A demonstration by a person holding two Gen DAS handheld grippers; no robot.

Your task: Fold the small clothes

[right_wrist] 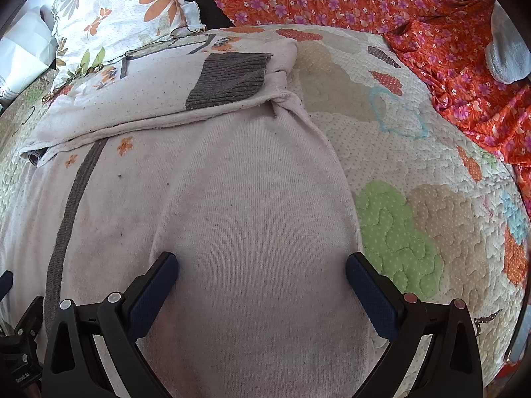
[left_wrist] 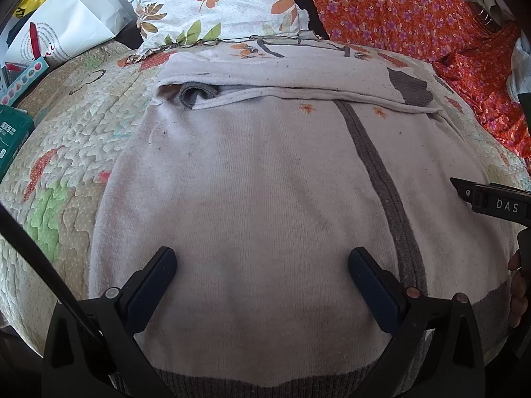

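Paper bag [left_wrist: 71, 23] only in left view; grey sock [right_wrist: 507, 56] only right.

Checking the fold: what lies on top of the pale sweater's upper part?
A folded-over sleeve with grey ribbed cuff lies across the sweater. The neckline beneath is mostly covered.

"DAS" on the right gripper [left_wrist: 497, 204] body.

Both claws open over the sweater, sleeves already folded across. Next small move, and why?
Probably lower both claws onto the near grey hem and close. The left claw and right claw are open, holding nothing, above the white sweater, whose sleeve cuff already lies folded across the top.
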